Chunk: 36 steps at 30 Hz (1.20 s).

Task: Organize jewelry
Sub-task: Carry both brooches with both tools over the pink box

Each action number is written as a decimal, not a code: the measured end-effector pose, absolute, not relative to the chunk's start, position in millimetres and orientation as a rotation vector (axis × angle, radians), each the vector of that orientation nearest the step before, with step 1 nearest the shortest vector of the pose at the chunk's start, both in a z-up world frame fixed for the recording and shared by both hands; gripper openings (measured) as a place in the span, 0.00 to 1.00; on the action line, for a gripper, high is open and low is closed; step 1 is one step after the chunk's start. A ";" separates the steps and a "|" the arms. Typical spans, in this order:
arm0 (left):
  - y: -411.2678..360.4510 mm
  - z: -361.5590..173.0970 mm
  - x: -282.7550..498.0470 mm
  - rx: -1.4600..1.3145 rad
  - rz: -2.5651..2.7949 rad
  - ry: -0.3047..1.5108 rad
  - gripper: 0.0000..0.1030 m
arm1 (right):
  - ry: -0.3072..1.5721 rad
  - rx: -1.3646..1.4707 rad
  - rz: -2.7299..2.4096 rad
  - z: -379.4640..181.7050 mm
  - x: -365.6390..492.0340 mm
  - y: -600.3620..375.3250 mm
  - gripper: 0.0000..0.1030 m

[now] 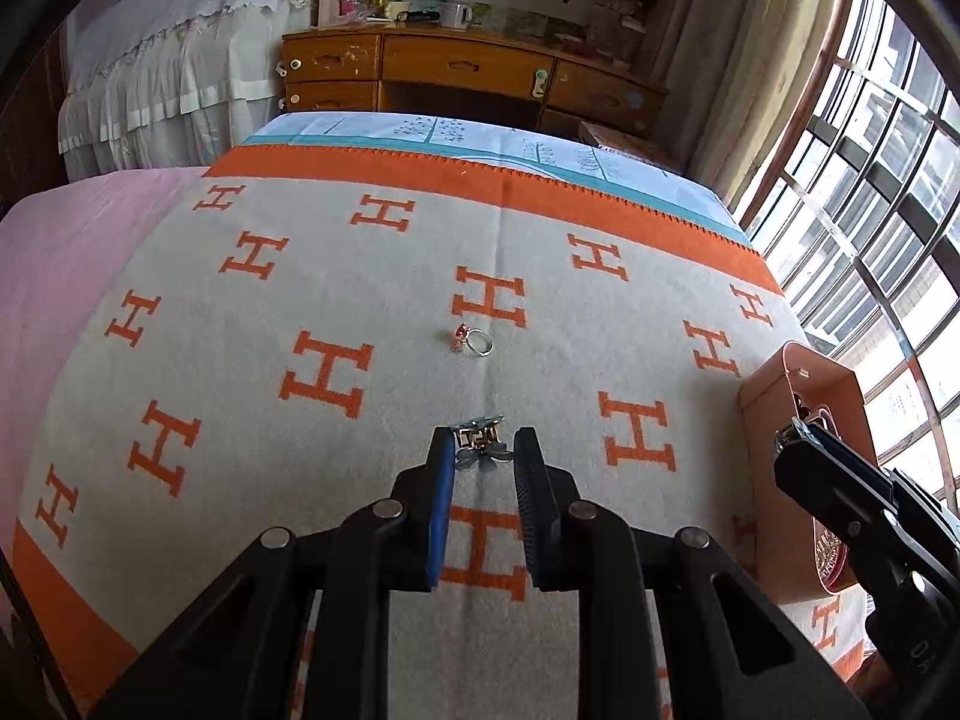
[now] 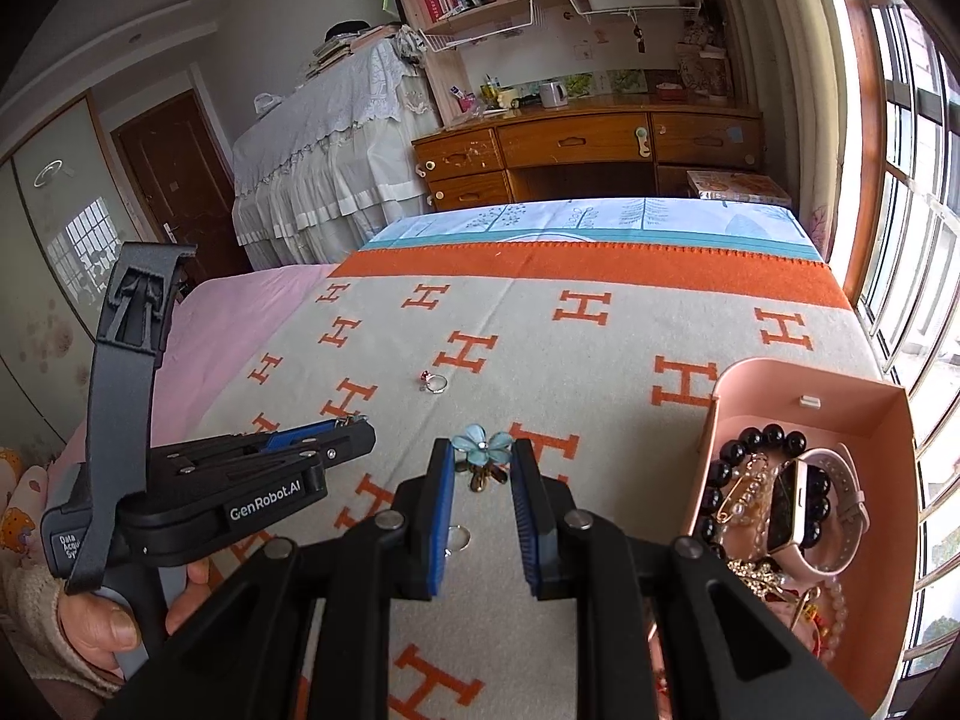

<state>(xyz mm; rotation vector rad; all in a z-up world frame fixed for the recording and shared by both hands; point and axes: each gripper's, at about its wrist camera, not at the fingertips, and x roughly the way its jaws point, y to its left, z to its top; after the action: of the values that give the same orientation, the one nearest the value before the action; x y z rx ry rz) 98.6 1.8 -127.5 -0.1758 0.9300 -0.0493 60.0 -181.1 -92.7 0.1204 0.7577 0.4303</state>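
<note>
Clearly the sorting is well under way but not finished. Farthest left, the left gripper (image 2: 354,425) hangs just above the blanket (image 2: 600,372); from the right wrist view its fingers look nearly closed on a small glinting piece at their tips, while its own camera shows the fingers parted, so I cannot tell whether it truly holds anything. In that left wrist view a blue flower hair clip (image 1: 480,441) sits right at the fingertips, between the two blue pads. A little farther out on the blanket lies a silver ring with a red stone (image 2: 434,383), loose and untouched. Next comes the right gripper (image 2: 480,459), its jaws open, with the same flower clip (image 2: 480,450) lying between the tips; it is not gripping it. A second small ring (image 2: 459,537) rests on the blanket beneath it, between the fingers. At the far right stands the pink box (image 2: 810,378), already holding a black bead bracelet (image 2: 756,438), a pink watch (image 2: 804,504), gold pins and chains. By my reading, the clip and both rings are left to go in.
</note>
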 end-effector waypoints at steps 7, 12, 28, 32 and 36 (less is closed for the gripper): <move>-20.7 -98.4 92.6 -0.153 -0.128 0.895 0.17 | 0.708 0.179 0.395 -68.8 49.6 -209.0 0.18; -46.3 -72.9 99.4 -0.122 -0.201 0.845 0.17 | 0.689 0.217 0.322 -48.3 50.6 -242.4 0.18; -168.1 -81.0 158.8 -0.121 -0.559 1.041 0.17 | 0.935 0.379 0.061 -88.9 85.2 -341.3 0.19; -194.1 -88.1 160.2 -0.091 -0.601 1.060 0.17 | 0.962 0.389 0.066 -98.7 75.8 -347.9 0.19; -213.8 -92.0 158.6 -0.063 -0.641 1.066 0.17 | 1.010 0.378 0.095 -109.4 60.4 -347.7 0.19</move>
<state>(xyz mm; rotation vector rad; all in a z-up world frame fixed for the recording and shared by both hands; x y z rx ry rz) 158.6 -213.8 -92.0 -0.0632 1.0658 -0.6410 60.4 -347.7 -109.4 0.3784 1.0102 0.0953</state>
